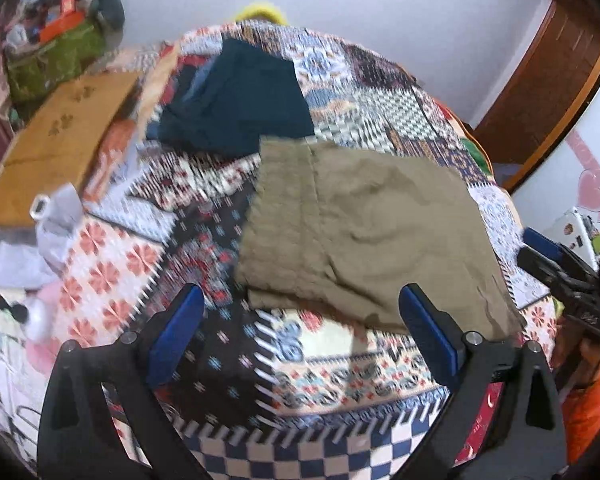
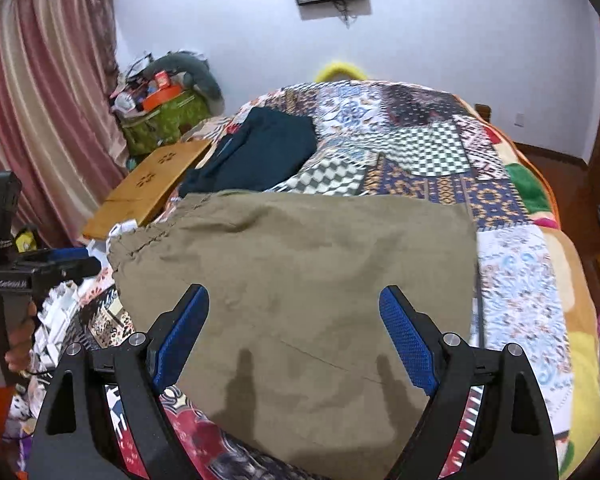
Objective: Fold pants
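On the patchwork quilt [image 2: 516,276] covering the bed, the olive-khaki cotton pants [image 2: 300,280] lie as a flat, compact rectangle, near me and slightly right of the bed's middle, so I judge the folding is largely done. My right gripper [image 2: 294,332] hovers above the near part of that cloth with its blue-padded jaws spread wide and nothing between them; its twin shadows fall on the fabric, which suggests it is lifted clear. My left gripper [image 1: 300,328] is likewise wide open and empty, hanging over bare quilt just near-left of the pants' near edge, apart from the cloth. Farther off, to the left, a dark teal folded garment [image 1: 236,104] lies on the quilt, its near corner just beside the khaki piece's far edge, probably a finished one set aside. A flat light-brown wooden board [image 2: 152,184] sits at the left edge of the bed, well clear of my working area
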`<state>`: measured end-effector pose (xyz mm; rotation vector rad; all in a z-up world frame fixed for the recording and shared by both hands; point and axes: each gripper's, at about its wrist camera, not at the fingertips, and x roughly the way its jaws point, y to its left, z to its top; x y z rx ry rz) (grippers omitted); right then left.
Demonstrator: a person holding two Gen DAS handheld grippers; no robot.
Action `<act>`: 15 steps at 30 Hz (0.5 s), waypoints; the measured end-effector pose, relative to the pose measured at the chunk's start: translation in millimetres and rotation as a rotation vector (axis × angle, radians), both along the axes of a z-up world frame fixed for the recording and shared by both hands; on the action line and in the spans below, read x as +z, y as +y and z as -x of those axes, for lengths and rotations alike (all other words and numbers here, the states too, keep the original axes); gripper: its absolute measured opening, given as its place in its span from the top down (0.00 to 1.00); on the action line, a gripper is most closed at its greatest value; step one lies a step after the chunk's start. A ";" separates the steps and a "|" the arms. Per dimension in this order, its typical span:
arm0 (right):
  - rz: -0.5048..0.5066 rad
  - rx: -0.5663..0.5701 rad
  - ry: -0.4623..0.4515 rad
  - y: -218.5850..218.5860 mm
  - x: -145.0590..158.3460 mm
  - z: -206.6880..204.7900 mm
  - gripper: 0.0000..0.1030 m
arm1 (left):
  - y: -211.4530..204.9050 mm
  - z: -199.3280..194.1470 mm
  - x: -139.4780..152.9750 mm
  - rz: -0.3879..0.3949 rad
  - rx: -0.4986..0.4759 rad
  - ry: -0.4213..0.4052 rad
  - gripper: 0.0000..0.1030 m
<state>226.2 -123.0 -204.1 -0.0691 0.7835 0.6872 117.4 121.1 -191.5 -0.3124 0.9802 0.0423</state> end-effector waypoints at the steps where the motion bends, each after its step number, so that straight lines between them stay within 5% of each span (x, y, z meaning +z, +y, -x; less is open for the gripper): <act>1: 0.013 0.013 0.005 6.7 -7.2 0.3 0.17 | -0.9 0.7 -4.0 0.015 -0.006 0.013 0.04; 6: 0.086 0.040 0.051 25.5 -40.7 2.0 0.18 | -8.4 -1.1 -26.7 0.163 -0.040 0.083 0.04; 15: 0.059 0.062 0.101 18.5 -53.1 3.7 0.17 | -3.4 -30.8 -37.9 0.352 -0.091 0.048 0.01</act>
